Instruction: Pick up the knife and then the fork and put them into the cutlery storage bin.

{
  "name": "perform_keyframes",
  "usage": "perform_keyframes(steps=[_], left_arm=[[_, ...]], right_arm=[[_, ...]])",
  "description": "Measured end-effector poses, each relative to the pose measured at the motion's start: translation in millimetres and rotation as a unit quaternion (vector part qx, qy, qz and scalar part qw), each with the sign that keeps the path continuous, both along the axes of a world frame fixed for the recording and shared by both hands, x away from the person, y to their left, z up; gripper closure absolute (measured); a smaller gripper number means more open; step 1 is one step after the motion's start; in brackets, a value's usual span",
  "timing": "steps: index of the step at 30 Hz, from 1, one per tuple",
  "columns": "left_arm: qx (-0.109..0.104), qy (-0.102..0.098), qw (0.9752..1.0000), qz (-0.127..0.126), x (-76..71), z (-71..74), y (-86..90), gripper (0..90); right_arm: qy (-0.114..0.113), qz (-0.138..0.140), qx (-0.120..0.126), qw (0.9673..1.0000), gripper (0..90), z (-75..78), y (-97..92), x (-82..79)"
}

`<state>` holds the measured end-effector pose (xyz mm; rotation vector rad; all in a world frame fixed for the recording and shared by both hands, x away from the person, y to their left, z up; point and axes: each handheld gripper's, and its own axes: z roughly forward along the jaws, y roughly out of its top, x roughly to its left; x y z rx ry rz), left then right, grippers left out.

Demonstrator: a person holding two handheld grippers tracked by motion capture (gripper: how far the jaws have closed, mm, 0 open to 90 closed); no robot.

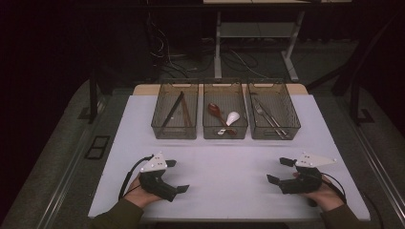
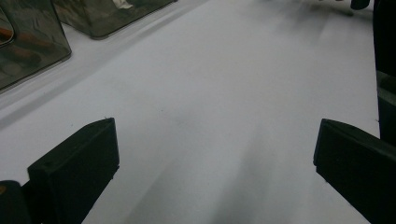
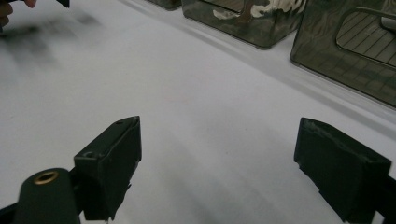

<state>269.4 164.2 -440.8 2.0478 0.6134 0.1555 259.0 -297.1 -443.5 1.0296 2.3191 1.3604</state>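
Observation:
Three smoky clear bins stand in a row at the back of the white table (image 1: 219,162). The left bin (image 1: 175,110) holds dark chopsticks. The middle bin (image 1: 225,112) holds a red-brown spoon (image 1: 215,110) and a white spoon (image 1: 232,118). The right bin (image 1: 273,110) holds metal cutlery (image 1: 267,116). My left gripper (image 1: 176,176) rests near the front left, open and empty, jaws pointing right. My right gripper (image 1: 280,171) rests near the front right, open and empty, jaws pointing left. In the gripper views the left gripper (image 2: 215,158) and right gripper (image 3: 217,161) have bare table between wide jaws.
A wooden strip (image 1: 296,88) edges the table's back. Behind it on the dark floor stand desk legs (image 1: 218,43) and loose cables (image 1: 167,52). Black posts (image 1: 93,95) flank the table. A cable (image 1: 128,177) loops off the left gripper.

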Motion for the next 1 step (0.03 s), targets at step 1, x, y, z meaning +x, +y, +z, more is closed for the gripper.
perform_keyframes(steps=[1], left_arm=[[0.0,0.0,1.0,0.0,-0.1,0.1,0.1,0.0]], right_arm=[[0.0,0.0,0.0,1.0,14.8,0.0,0.0,0.0]])
